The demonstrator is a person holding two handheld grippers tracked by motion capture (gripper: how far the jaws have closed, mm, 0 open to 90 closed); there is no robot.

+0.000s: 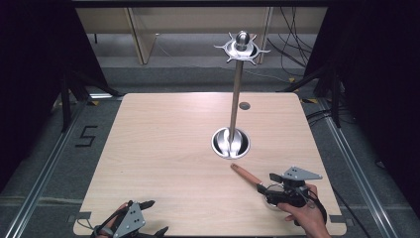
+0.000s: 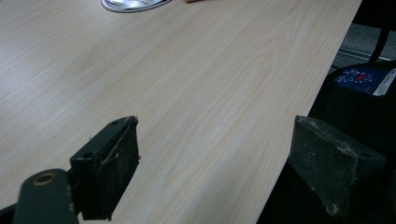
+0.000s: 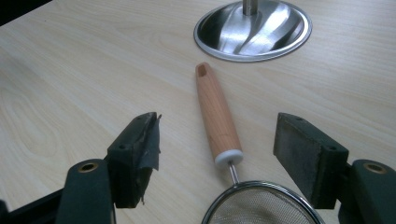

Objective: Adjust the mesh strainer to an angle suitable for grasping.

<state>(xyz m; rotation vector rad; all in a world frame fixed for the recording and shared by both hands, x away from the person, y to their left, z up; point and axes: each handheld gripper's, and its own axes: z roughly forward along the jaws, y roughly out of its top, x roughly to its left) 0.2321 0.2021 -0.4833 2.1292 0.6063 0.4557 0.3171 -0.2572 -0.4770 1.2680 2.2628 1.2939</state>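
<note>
A small mesh strainer with a wooden handle [image 1: 245, 174] lies on the light wooden table [image 1: 163, 148], its handle pointing toward the steel stand's round base [image 1: 231, 143]. From that base a thin pole [image 1: 236, 94] rises to a ring of hooks [image 1: 242, 47]. My right gripper [image 1: 267, 182] is open at the near right. In the right gripper view its jaws [image 3: 219, 128] straddle the handle [image 3: 217, 112] without touching it, and the mesh bowl [image 3: 261, 207] sits just below. My left gripper [image 1: 154, 217] stands open at the table's near-left edge, with nothing between its jaws [image 2: 215, 154].
A grey round cap [image 1: 244, 105] is set into the table behind the stand. The stand's base [image 2: 133, 3] shows at the top of the left gripper view. A blue object [image 2: 359, 77] lies below the table's edge. Cables run across the floor at the back right.
</note>
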